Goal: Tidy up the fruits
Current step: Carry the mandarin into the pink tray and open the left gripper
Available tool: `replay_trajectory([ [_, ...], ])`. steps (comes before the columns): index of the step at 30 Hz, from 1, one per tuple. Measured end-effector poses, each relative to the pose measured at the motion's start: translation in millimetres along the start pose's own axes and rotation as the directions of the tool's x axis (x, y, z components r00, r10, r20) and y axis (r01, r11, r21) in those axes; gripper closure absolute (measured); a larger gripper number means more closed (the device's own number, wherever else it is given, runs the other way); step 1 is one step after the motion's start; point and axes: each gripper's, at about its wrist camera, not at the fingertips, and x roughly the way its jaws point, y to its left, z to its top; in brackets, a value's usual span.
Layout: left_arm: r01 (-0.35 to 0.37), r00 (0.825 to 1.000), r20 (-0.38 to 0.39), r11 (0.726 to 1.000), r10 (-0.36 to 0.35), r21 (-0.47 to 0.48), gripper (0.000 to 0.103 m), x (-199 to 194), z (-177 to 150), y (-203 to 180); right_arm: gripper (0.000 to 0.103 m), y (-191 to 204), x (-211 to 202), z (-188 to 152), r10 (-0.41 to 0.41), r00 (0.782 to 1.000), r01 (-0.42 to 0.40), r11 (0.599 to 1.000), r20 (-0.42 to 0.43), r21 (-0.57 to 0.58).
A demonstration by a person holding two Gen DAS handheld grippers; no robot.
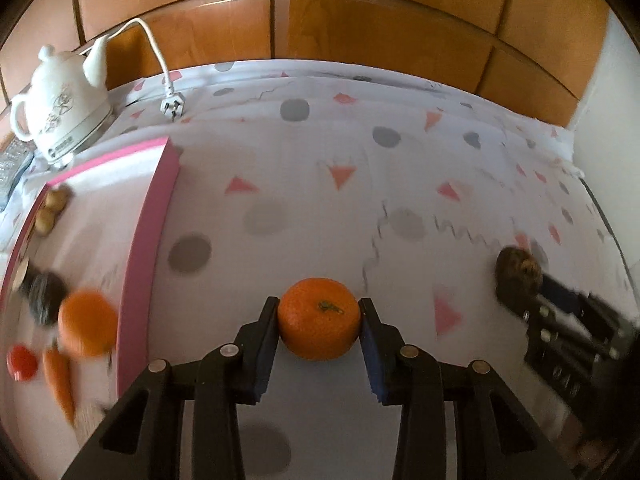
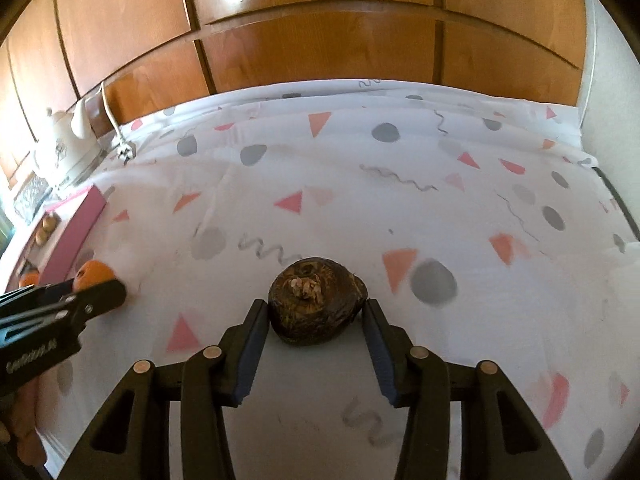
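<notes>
While the left tongs [image 1: 319,312] are clamping a mandarin [image 1: 318,319], the right tongs [image 2: 316,312] are gripping a dark brown fruit [image 2: 316,306] — both above the patterned worktop [image 1: 304,184].

Left wrist view, eight o'clock: tray contents motion-blurred; second orange [image 1: 88,322], carrot [image 1: 60,380], red item [image 1: 22,362] indistinct. Three o'clock: right tongs [image 1: 516,300] smeared, edge-cut.
</notes>
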Motion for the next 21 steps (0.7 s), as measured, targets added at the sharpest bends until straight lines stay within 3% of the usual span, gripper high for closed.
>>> replay_trajectory([
  [8, -0.019, 0.991, 0.133, 0.996, 0.008, 0.084, 0.064, -9.2, -35.6, -6.1, 0.055, 1.5, -8.1, -17.7, -0.036, 0.998, 0.037, 0.999, 0.044, -0.032],
  [21, 0.019, 0.987, 0.161, 0.997, -0.03, 0.069, 0.064, -9.3, -36.9, 1.3, 0.055, 6.8, -7.7, -20.5, -0.073, 0.996, 0.076, 0.996, 0.055, -0.056],
])
